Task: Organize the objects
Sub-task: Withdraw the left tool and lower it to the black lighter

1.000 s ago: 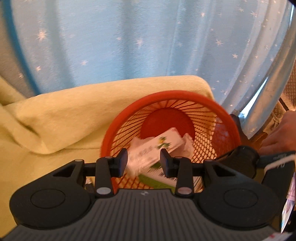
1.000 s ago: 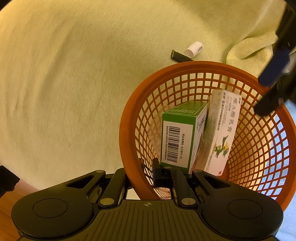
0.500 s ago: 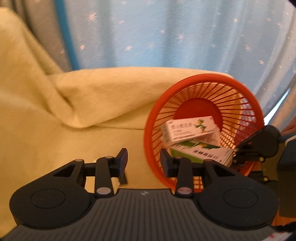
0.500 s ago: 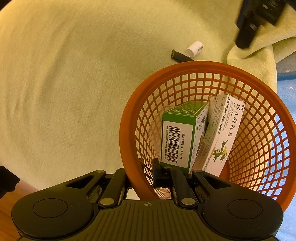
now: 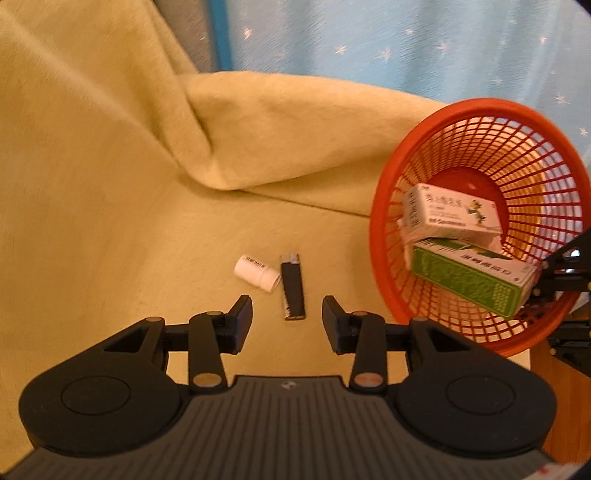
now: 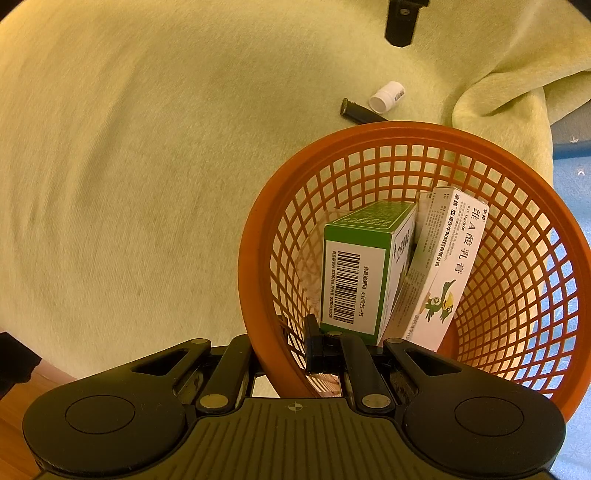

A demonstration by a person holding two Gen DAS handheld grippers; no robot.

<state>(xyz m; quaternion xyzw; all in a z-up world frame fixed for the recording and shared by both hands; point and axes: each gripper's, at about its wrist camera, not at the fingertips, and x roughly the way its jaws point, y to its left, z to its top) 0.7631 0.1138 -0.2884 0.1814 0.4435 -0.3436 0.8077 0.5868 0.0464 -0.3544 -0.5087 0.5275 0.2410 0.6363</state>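
My right gripper (image 6: 284, 354) is shut on the rim of the orange mesh basket (image 6: 266, 229), holding it tilted off the cloth. Inside lean a green box (image 6: 354, 273) and a white box (image 6: 443, 266) with a bird picture. In the left wrist view the basket (image 5: 384, 192) hangs at the right with both boxes in it. My left gripper (image 5: 287, 319) is open, empty, just above a black lighter (image 5: 292, 291) and beside a small white bottle (image 5: 256, 272) lying on the yellow-green cloth (image 5: 110, 184). The lighter (image 6: 360, 111) and bottle (image 6: 387, 96) also show beyond the basket.
The cloth (image 6: 129, 166) rises in a thick fold (image 5: 295, 122) behind the small items. A blue star-print curtain (image 5: 406, 40) hangs at the back. A wooden surface (image 6: 14, 402) shows past the cloth's near edge. The left gripper's finger (image 6: 400, 22) appears at the top.
My left gripper has let the white box drop into the basket and swung left and down over the lighter and bottle. The right gripper has kept its hold on the basket rim.
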